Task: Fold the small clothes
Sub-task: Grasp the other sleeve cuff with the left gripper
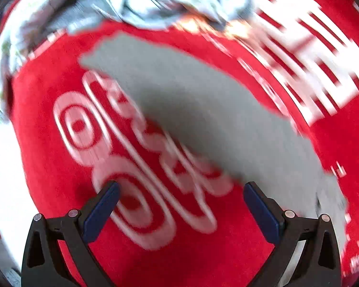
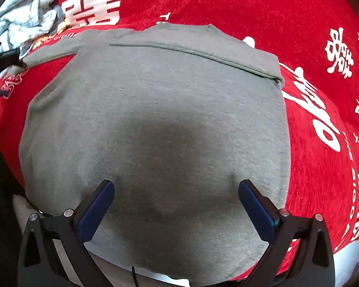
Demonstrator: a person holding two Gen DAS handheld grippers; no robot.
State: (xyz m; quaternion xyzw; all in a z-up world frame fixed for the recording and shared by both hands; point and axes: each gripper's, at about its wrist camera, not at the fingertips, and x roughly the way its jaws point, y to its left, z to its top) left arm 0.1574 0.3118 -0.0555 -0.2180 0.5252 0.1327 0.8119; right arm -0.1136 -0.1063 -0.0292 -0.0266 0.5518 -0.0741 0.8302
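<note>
A grey shirt (image 2: 155,110) lies flat on the red cloth (image 2: 263,7), the right gripper (image 2: 176,205) wide open and empty over its hem, the left gripper (image 1: 180,208) likewise open beside it.

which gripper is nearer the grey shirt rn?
Right. Right gripper hovers directly over the grey shirt, open; left gripper sits over the red cloth beside it.

Both the left gripper (image 1: 181,196) and right gripper (image 2: 176,192) have black frames, silver rivets and blue-padded jaws.
</note>
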